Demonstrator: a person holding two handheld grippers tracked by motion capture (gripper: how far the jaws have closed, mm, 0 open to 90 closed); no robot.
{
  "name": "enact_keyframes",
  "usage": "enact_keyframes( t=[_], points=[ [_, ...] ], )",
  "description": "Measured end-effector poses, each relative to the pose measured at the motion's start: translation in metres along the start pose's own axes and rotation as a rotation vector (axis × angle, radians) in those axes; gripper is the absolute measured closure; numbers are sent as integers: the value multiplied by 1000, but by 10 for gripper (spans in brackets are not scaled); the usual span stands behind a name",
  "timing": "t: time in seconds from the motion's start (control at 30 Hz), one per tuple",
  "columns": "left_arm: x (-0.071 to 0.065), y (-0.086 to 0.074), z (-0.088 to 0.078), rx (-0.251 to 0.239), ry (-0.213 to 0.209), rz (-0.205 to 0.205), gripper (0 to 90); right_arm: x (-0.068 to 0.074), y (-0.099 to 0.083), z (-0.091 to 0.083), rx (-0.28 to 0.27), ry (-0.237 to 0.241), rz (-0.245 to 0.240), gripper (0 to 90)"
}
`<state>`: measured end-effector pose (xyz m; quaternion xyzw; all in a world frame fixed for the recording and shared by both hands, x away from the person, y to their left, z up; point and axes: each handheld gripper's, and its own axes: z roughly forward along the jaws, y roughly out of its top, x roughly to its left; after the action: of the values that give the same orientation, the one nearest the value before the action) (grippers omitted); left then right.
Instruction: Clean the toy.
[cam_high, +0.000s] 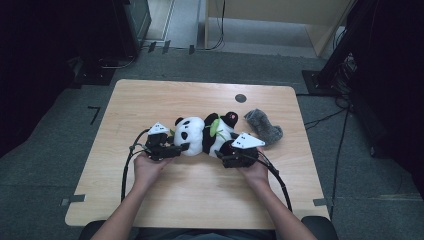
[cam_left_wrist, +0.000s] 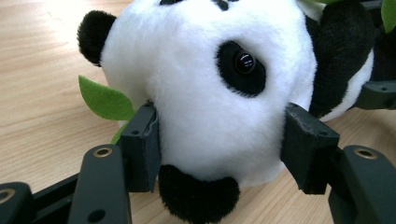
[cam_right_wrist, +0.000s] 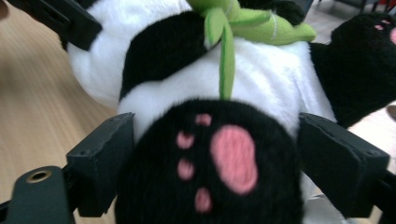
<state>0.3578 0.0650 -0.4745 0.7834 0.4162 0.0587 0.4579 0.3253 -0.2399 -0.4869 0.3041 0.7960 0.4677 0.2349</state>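
Toy: a black-and-white plush panda (cam_high: 202, 135) with green felt bamboo leaves (cam_right_wrist: 233, 23) on its chest was lying on its side mid-table, stretched between the two tools.

Left gripper (cam_high: 170, 149): clamped on the panda's round white head (cam_left_wrist: 205, 88). In the left gripper view the pads dug into the fur on both sides, one black ear (cam_left_wrist: 198, 196) right below the jaws, a stray green leaf (cam_left_wrist: 105, 99) just off the near pad.

Right gripper (cam_high: 235, 155): jaws spread wide around the black hind foot with the pink paw print (cam_right_wrist: 210, 163). The foot sat right between the pads, brushing them at most; I couldn't see a real squeeze, so I'd call it not gripped.

Table: light wooden tabletop (cam_high: 200, 200), a small dark round hole (cam_high: 240, 98) far beyond the tools.

Other stuff: a rumpled grey fuzzy cloth thing (cam_high: 264, 127) lay just past the right gripper, apart from the panda's upper foot. Can't tell what it is tbh.

Done so far: head end looked secured, foot end lined up.

Left to do: my guess is the right one needs to close on that foot before the panda can be lifted, turned or stretched by both ends. Where it's meant to end up, no clue from here.
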Motion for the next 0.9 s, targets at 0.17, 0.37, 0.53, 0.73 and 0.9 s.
enact_keyframes(
  t=[0.17, 0.37, 0.53, 0.73, 0.9],
  points=[
    [0, -1, 1, -19, -4, 18, 321, -2, 3, -2, 22, -1, -8, 455],
    [-1, -1, -1, -55, 2, 87, 197, -8, 17, -6, 47, 7, 25, 577],
    [-1, 0, -8, -87, -26, 111, 116, -19, 28, -14, 56, 42, 93, 591],
    [-2, -3, -12, -66, -20, 174, 17, -27, 40, -27, 48, 43, 122, 595],
    [-4, -5, -15, -91, -66, 188, 0, -31, 45, -35, 28, 70, 163, 594]
  ],
)
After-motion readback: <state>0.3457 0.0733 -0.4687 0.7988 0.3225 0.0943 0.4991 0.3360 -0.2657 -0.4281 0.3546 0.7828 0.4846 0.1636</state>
